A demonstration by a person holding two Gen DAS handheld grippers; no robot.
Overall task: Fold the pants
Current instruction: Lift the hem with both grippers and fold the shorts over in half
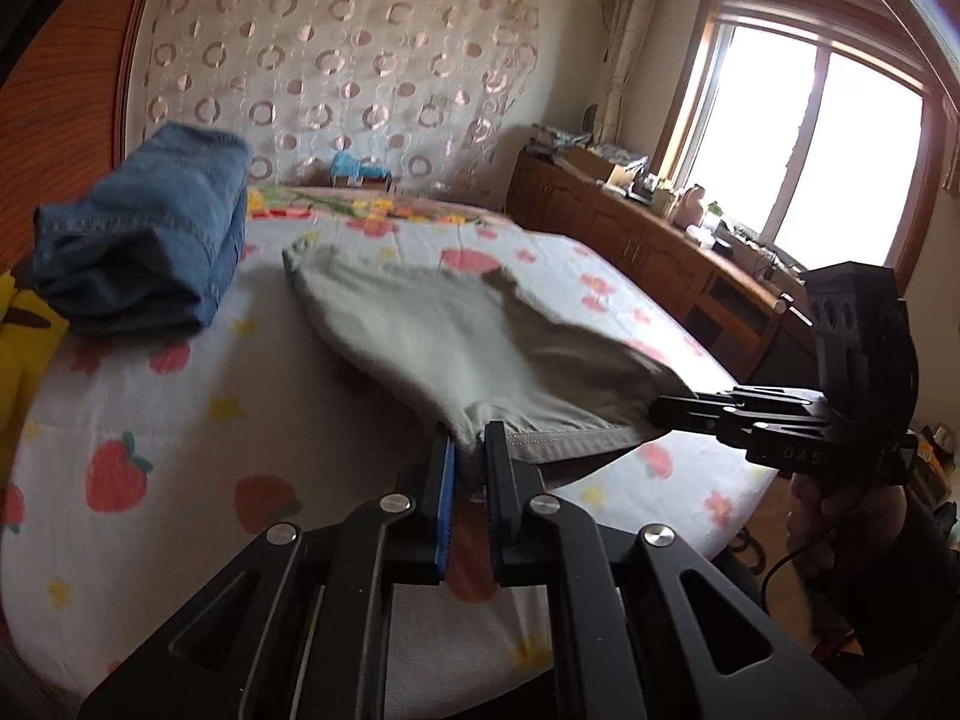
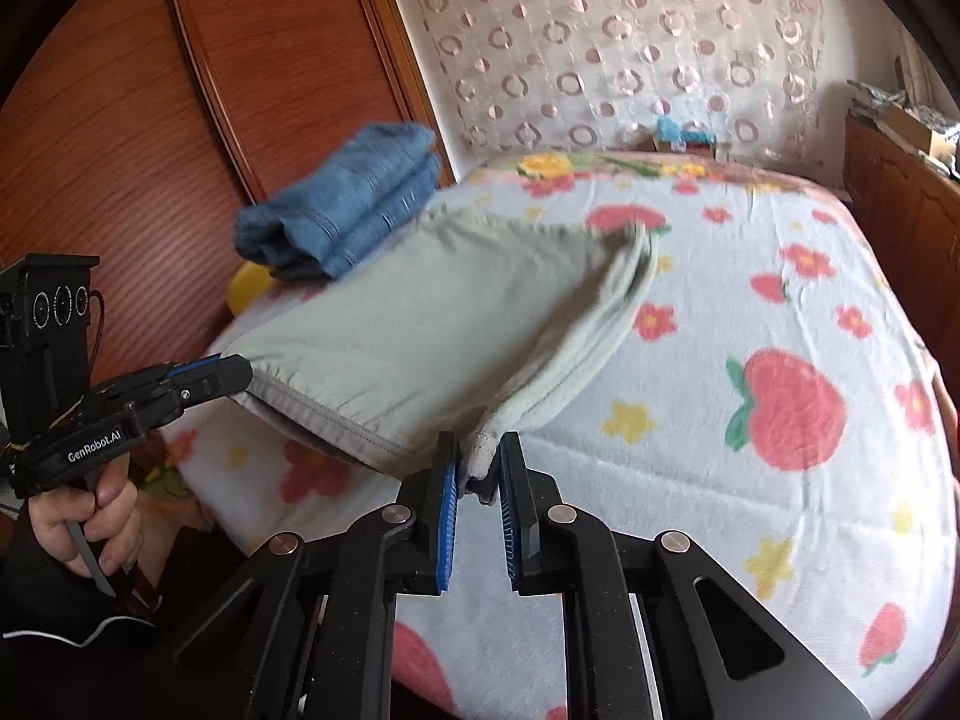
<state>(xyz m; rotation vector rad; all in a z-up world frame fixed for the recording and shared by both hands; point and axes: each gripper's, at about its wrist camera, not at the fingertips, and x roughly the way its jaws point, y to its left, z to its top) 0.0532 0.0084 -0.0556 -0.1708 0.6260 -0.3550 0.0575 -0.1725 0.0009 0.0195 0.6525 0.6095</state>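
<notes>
Left claw [image 1: 470, 450] and right claw [image 2: 480, 456] each pinch a hem corner of the grey-green pants [image 1: 456, 336], lifted off the bed [image 1: 150, 432]. Thin bites; uneven pulling could slip one.

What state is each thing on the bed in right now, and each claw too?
Grey-green pants: near hem lifted off the bed, far end still lying on it.
Left claw: shut on one corner of the pants' hem.
Right claw: shut on the other corner.
Blue jeans: folded, lying at the bed's edge.
Strawberry blanket: spread flat.
</notes>
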